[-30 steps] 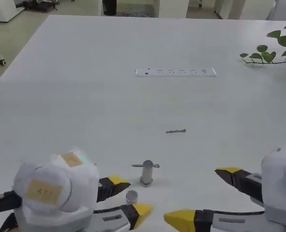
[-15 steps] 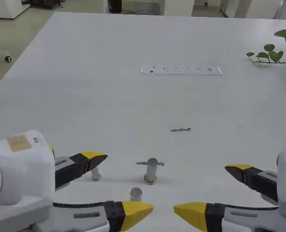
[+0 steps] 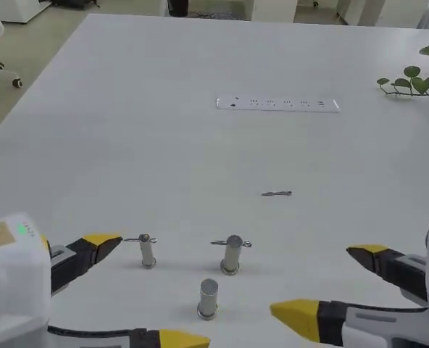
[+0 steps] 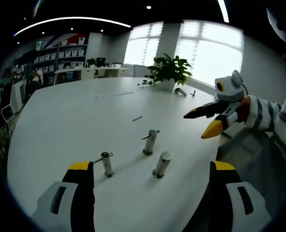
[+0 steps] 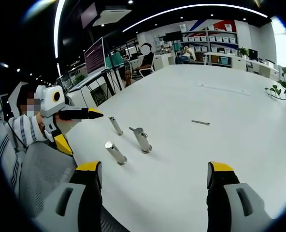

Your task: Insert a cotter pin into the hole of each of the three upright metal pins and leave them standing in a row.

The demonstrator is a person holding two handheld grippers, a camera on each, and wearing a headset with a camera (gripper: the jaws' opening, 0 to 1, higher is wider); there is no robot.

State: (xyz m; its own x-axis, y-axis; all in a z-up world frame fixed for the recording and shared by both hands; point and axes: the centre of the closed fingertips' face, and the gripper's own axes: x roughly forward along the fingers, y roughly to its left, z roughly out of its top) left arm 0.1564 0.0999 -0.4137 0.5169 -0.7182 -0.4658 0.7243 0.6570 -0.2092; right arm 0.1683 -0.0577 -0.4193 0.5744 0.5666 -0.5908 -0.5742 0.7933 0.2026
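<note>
In the head view the left gripper is cut off by the left and bottom edges, and its lower finger shows only a yellow tip. The right gripper runs off the right and bottom edges. The plant is cropped at the right edge. The loose cotter pin on the worktop is too small to show its shape. On the nearest metal pin a hole cannot be made out. The power strip has sockets too small to count.

Loose cotter pin lies behind three upright pins, apparently well apart.
</note>
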